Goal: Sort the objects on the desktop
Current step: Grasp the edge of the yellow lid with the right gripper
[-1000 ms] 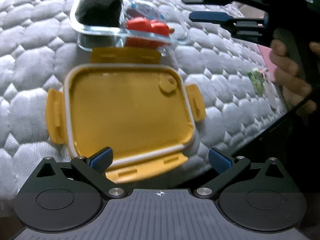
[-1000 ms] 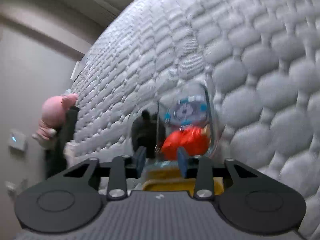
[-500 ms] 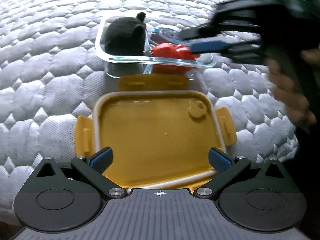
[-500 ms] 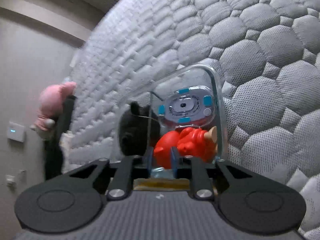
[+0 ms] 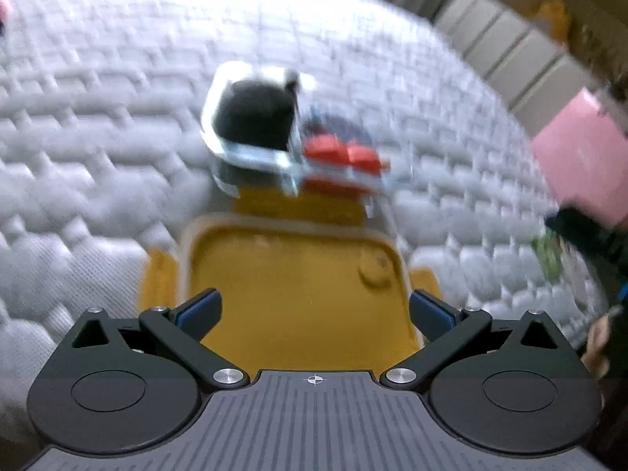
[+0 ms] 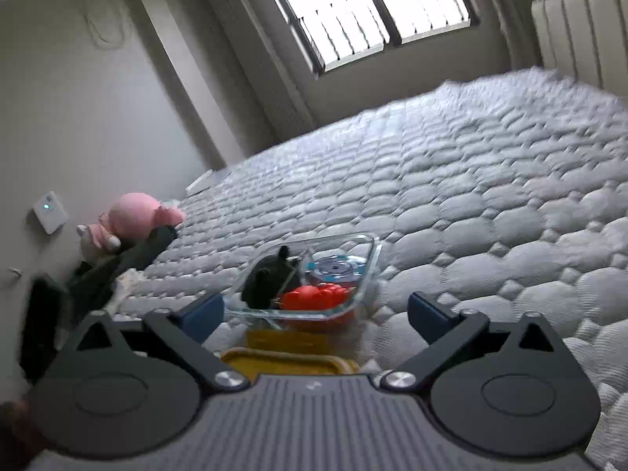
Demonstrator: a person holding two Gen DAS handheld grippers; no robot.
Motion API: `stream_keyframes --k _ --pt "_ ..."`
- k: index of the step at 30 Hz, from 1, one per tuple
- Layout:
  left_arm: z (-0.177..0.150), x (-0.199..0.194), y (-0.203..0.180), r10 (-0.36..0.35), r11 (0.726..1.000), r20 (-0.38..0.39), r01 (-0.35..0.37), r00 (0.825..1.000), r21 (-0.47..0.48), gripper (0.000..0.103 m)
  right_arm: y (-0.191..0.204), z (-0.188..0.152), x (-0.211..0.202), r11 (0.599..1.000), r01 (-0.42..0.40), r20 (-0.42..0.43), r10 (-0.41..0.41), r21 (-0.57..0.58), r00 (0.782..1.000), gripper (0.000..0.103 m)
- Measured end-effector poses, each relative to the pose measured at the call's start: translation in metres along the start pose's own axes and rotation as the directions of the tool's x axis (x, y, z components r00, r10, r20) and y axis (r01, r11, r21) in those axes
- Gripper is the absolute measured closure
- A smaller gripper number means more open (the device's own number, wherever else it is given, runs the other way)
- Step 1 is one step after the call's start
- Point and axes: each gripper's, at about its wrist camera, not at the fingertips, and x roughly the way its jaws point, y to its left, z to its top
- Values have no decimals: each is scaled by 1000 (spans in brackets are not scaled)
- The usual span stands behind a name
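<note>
Hovering wide open, seemingly empty, right hand-held gripper (image 6: 316, 312) faces glass container (image 6: 365, 271).

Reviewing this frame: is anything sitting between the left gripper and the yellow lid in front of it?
Nothing visible does. The left gripper has its jaws wide apart with the yellow lid directly ahead on the quilted mattress. The glass container lies beyond the lid, not in between.
</note>
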Motion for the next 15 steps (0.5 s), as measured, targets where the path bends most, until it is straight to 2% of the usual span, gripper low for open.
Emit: stream_keyframes --k 1,3,5,7,9,10,14,15 --pt "-3 -7 2 37 999 54 -38 998 16 0 5 -7 -1 999 31 8 -30 -43 1000 0" --pt "-11 -19 1 155 982 141 -168 978 83 0 15 -20 -3 989 87 26 -84 -121 996 0" --pt "-17 -22 2 209 966 154 -228 966 119 0 26 -32 1 976 109 10 -109 -189 994 0" --pt "-22 -22 9 201 972 122 -214 972 101 0 38 -44 8 961 120 -21 -130 -250 991 0" --pt "-25 -21 23 168 983 73 -172 983 59 0 45 -52 16 959 113 -66 -134 -260 989 0" --pt "-28 -21 31 148 988 55 -151 987 35 0 46 -55 18 963 106 -81 -130 -248 988 4" --pt "-35 -30 56 97 995 42 -95 994 -32 0 31 -59 25 992 72 -167 -89 -105 982 19" --pt "-37 -33 59 87 996 54 -86 995 -31 0 25 -59 30 995 80 -202 -90 -59 975 27"
